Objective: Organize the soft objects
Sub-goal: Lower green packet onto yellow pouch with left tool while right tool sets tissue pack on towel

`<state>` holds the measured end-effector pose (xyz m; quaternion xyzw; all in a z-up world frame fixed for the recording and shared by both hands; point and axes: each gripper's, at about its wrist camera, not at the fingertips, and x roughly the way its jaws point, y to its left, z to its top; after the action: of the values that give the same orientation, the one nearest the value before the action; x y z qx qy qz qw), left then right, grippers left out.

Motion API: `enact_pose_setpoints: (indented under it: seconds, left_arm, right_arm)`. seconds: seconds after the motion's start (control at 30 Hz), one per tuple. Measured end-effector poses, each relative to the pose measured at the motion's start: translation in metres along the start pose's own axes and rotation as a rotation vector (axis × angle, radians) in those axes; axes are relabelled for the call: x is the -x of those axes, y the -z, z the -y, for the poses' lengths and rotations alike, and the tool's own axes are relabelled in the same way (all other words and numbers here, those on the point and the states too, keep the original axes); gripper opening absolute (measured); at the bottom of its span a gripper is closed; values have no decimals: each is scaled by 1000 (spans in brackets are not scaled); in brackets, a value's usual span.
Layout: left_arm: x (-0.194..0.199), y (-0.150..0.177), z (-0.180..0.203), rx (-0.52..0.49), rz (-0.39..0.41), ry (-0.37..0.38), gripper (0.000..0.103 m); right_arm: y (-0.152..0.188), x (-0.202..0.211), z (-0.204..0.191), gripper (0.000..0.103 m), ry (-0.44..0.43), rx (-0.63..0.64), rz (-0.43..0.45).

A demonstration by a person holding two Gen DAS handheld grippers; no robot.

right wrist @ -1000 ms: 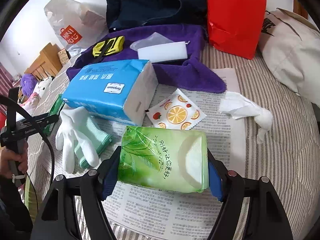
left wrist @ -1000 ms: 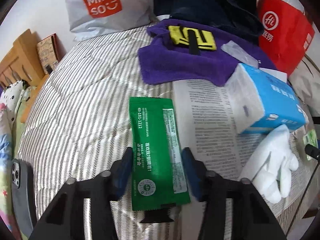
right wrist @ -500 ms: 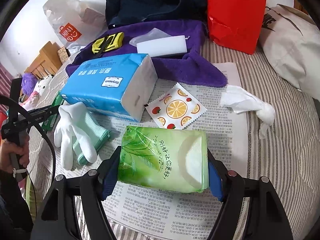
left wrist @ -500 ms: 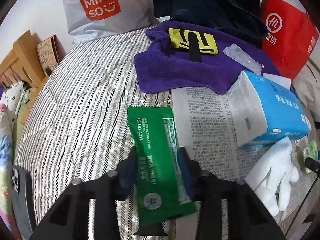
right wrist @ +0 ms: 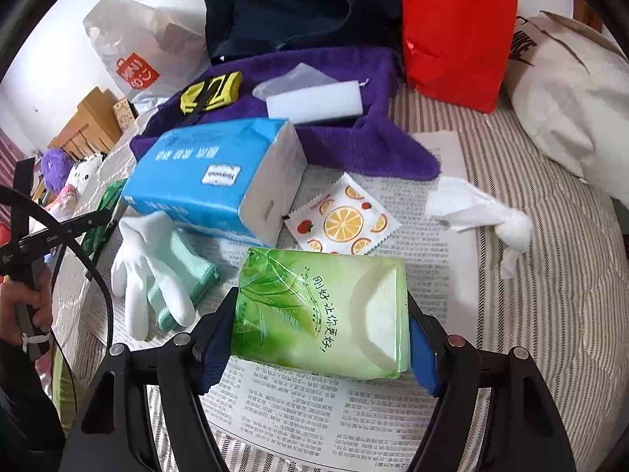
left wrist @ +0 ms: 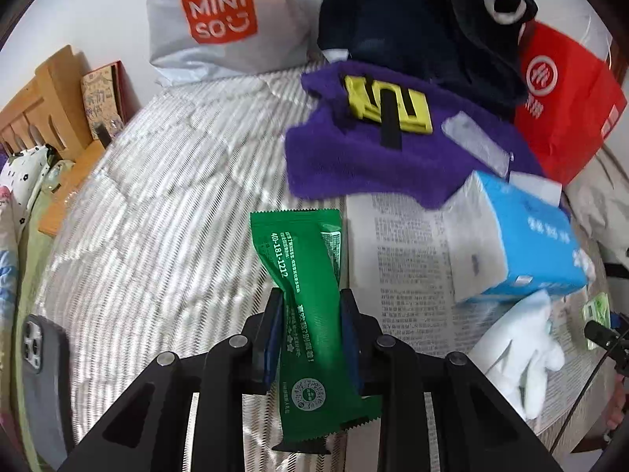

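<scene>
The left gripper [left wrist: 310,330] has just been closing its jaws, and its blue pads now pinch the dark green sachet [left wrist: 304,295] across its middle, so that the packet buckles and its far end lifts off the striped bedcover [left wrist: 157,216]. The right gripper [right wrist: 320,334] clamps the pale green tissue pack [right wrist: 318,310] by its two short sides, over the newspaper [right wrist: 314,413] spread on the bed.

Just beyond that pack lies a flat sachet printed with orange slices [right wrist: 342,222], and to its left a white glove [right wrist: 145,271] rests on a folded mint cloth [right wrist: 184,275]. The blue tissue pack [right wrist: 220,175] stands behind them, one end on the newspaper. A crumpled white tissue [right wrist: 479,212] lies at the paper's right edge. Farther back, a purple towel [right wrist: 354,141] carries a white sponge block [right wrist: 314,102] and a yellow-and-black item [right wrist: 210,92]. A red bag [right wrist: 456,27] and a white MINISO bag [left wrist: 220,19] stand at the back
</scene>
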<state>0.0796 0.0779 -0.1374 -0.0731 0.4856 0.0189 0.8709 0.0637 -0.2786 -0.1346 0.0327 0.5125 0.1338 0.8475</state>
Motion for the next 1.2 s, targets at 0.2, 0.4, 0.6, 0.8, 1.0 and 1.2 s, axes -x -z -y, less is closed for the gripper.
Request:
enact_pose_setpoints:
  seconds: [0.2, 0.4, 0.6, 0.8, 1.0, 1.2]
  left_arm:
    - [14, -11, 4, -7, 27, 36, 26]
    - [21, -27, 21, -43, 52, 67, 26]
    - [26, -43, 37, -85, 80, 83, 26]
    - [30, -61, 52, -130, 118, 64, 26]
    - [31, -78, 61, -159, 142, 80, 26]
    - [27, -92, 68, -185, 157, 76, 26]
  right_arm:
    - [-9, 11, 0, 74, -12, -9, 30]
    - [-20, 22, -5, 74, -12, -7, 61]
    - [-32, 28, -7, 74, 6, -10, 82]
    - [-46, 30, -4, 74, 23, -21, 94]
    - [-63, 31, -6, 74, 46, -15, 111]
    - [-82, 35, -10, 74, 57, 0, 132]
